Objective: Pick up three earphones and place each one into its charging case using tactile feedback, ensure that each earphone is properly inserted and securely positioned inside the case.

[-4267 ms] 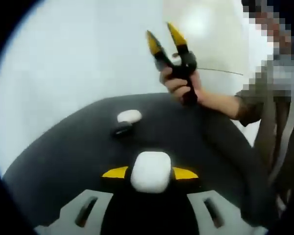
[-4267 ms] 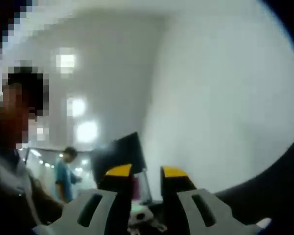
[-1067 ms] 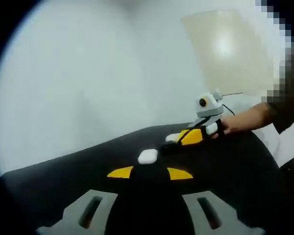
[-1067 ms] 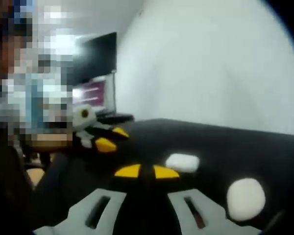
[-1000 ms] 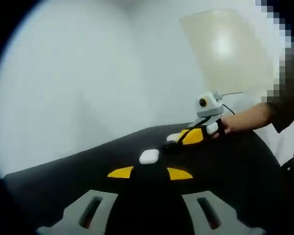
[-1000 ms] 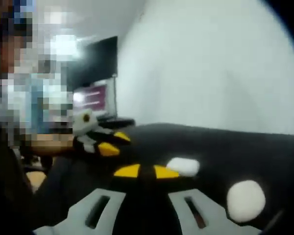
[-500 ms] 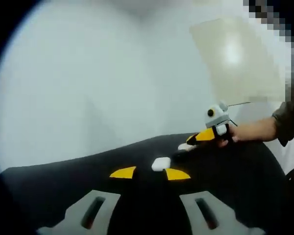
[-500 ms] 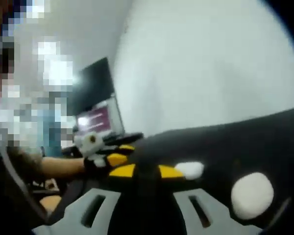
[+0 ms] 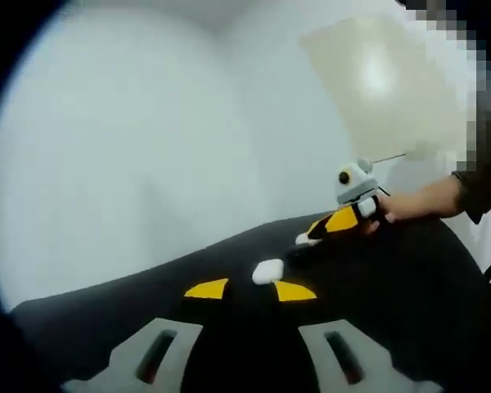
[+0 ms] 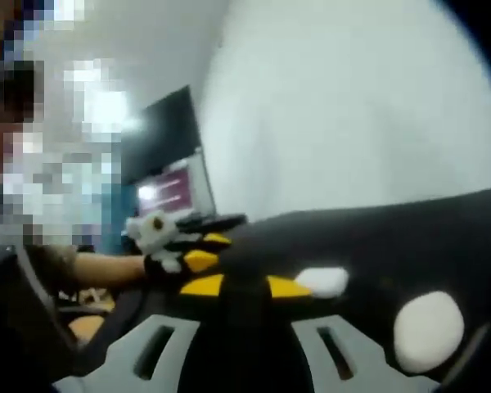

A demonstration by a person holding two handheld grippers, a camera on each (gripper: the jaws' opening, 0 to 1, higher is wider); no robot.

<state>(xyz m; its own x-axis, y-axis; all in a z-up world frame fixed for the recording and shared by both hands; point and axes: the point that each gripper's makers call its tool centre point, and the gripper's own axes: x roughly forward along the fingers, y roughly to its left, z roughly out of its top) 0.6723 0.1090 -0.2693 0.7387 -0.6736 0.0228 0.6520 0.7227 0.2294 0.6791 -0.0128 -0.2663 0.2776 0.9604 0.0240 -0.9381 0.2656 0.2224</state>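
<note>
The right tool (image 10: pixel 245 286), pads narrowly parted with nothing seen pinched, could knock the white case (image 10: pixel 323 282) at its 3 o'clock across the dark surface (image 10: pixel 409 237) if closed off-centre.

- Left gripper (image 9: pixel 250 289): two grey jaw arms, each with a long slot, dark between them, ending in flat yellow tips.
- Right gripper (image 10: pixel 245 286): same build, grey slotted arms, yellow tips.
- Seen from the left gripper view, the right gripper has a yellow jaw and a pale grey body; a thin dark cable runs by it.
- Sleeve (image 9: pixel 475 184): dark olive, short, ending above the forearm.
</note>
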